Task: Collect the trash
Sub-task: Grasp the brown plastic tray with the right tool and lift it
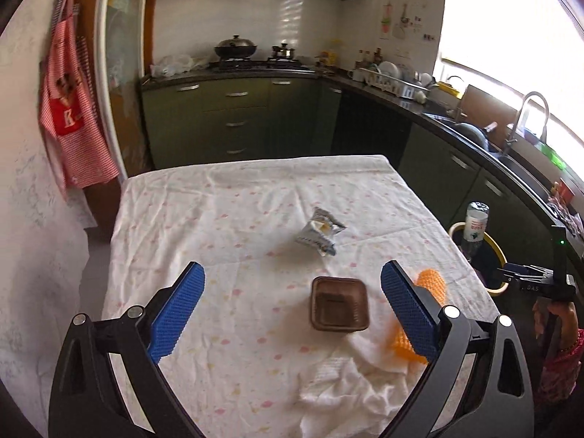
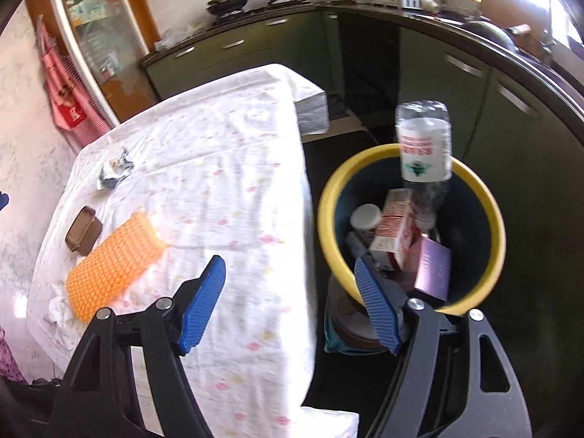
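A kitchen with green cabinets (image 1: 237, 116), a stove at the back and a sink along the window side; in the foreground, a table (image 1: 175, 226) under a white cloth with pale coloured spots. On the cloth: a crumpled silver wrapper (image 1: 320, 233) near the middle, a brown square tray (image 1: 339, 303) nearer the viewer, an orange textured pad (image 2: 115, 264) just beside the tray, and a crumpled white tissue (image 1: 339, 394) at the near edge. Left gripper (image 1: 292, 321): jaws spread wide, holding nothing, poised above the table with the tray lying between its blue pads (image 1: 179, 317). Right gripper (image 2: 290, 304): jaws likewise wide apart and empty, held over the gap between the table edge and a yellow-rimmed bin (image 2: 328, 197) on the floor beside the table. A clear plastic bottle (image 2: 423, 146) stands neck down at the bin's far rim, free of both grippers; whether it rests on the contents cannot be told. Inside the bin: a red-and-white carton (image 2: 392, 230), a purple box (image 2: 432, 268) and a white round lid (image 2: 365, 217).
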{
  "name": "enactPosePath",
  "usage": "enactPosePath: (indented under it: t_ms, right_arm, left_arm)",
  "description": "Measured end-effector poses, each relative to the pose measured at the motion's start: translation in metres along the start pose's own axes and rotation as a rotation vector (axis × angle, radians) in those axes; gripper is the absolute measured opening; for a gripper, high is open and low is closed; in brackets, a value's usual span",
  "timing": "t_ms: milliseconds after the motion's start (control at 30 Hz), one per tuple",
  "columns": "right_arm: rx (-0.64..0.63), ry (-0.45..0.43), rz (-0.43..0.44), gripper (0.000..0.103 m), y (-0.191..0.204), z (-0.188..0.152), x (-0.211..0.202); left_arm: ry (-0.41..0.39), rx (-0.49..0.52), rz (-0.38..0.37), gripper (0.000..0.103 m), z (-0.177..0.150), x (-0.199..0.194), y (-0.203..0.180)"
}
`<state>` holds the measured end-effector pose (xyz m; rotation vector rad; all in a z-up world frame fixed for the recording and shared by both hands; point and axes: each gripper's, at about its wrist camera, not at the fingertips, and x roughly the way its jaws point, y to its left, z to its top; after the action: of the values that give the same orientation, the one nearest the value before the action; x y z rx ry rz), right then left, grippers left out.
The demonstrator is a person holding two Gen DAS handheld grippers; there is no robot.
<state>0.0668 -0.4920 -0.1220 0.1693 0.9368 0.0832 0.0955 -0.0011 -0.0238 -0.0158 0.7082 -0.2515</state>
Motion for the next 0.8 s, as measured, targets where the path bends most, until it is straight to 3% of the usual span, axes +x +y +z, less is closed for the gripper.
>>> enactPosePath:
  t_ms: [167,367,500,633,800]
  right_arm:
    - [-0.161,0.041,0.100,0.069,0.064,0.014,0.018]
    - [-0.364,0.088,0.226,0.069,0.154,0.028,0.036]
    - [-0.476,0.110,0.256,0.053,0.205,0.042,0.059]
    - [-0.563,0.153,0.289,0.045,0.240,0.051,0.083]
    - [-0.608,0.232,0.310,0.045,0.257,0.052,0.108]
  left_arm:
    - [0.004,-0.068,0.034,0.096,-0.019,-0.011,0.030]
    - [0.005,-0.071,0.062,0.096,-0.031,-0.020,0.038]
    - [0.010,-0.052,0.060,0.096,-0.035,-0.024,0.034]
    - [0.027,-0.027,0.049,0.096,-0.037,-0.022,0.028]
    - [0.046,0.003,0.028,0.096,-0.040,-0.016,0.020]
